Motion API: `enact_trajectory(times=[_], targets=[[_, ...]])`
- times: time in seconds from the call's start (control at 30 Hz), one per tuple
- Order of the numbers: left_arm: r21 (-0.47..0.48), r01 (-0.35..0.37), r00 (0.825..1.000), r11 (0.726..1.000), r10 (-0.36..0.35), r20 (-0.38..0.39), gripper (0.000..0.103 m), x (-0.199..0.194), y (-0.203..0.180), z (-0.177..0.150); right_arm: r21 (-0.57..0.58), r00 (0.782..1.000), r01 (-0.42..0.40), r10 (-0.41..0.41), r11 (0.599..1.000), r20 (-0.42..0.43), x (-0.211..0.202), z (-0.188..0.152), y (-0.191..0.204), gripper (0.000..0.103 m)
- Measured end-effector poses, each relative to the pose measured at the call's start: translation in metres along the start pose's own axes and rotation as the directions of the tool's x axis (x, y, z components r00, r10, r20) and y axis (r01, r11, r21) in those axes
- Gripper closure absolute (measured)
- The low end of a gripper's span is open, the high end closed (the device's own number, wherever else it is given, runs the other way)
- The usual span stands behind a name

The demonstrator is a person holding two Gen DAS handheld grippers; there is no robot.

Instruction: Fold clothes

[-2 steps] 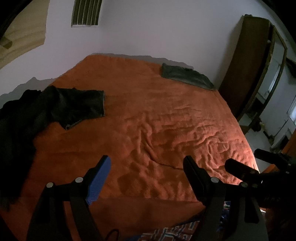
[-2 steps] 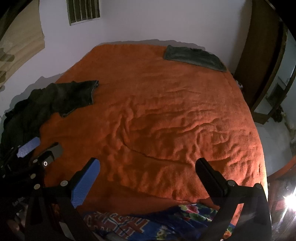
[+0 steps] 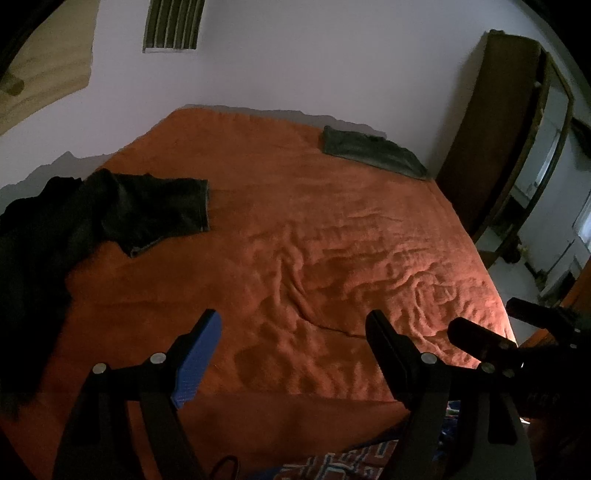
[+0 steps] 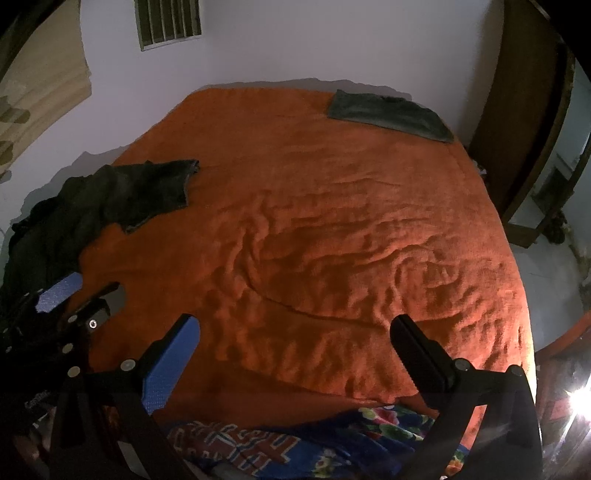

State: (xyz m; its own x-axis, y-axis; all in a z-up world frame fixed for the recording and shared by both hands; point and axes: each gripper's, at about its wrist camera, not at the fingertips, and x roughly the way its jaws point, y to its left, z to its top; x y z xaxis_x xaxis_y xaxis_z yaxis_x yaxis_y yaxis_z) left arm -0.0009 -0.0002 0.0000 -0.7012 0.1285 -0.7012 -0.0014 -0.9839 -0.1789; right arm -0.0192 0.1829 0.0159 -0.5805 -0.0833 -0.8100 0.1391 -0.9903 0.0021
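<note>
A dark crumpled garment (image 3: 110, 210) lies on the left side of the orange bed cover (image 3: 314, 229); it also shows in the right wrist view (image 4: 110, 199). A grey-green folded cloth (image 3: 369, 149) lies flat at the far right corner of the bed, also in the right wrist view (image 4: 388, 112). My left gripper (image 3: 291, 332) is open and empty above the bed's near edge. My right gripper (image 4: 295, 339) is open and empty beside it, further right. The left gripper shows at the left of the right wrist view (image 4: 79, 295).
A wooden wardrobe with a mirror door (image 3: 498, 140) stands right of the bed. White walls with a vent (image 3: 173, 26) close the far side. A patterned blue sheet (image 4: 295, 443) shows under the orange cover at the near edge. Bare floor (image 4: 546, 266) lies to the right.
</note>
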Motion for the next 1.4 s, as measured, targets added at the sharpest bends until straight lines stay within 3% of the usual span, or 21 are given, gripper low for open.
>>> enact_trajectory(times=[1.4], targets=[[-0.021,0.024,0.999,0.999,-0.024,-0.028,0.022,0.0086,0.005,0.001,0.001,1.0,0.016,-0.016,1.0,-0.003,-0.0007,0.0009,0.0005,0.0]])
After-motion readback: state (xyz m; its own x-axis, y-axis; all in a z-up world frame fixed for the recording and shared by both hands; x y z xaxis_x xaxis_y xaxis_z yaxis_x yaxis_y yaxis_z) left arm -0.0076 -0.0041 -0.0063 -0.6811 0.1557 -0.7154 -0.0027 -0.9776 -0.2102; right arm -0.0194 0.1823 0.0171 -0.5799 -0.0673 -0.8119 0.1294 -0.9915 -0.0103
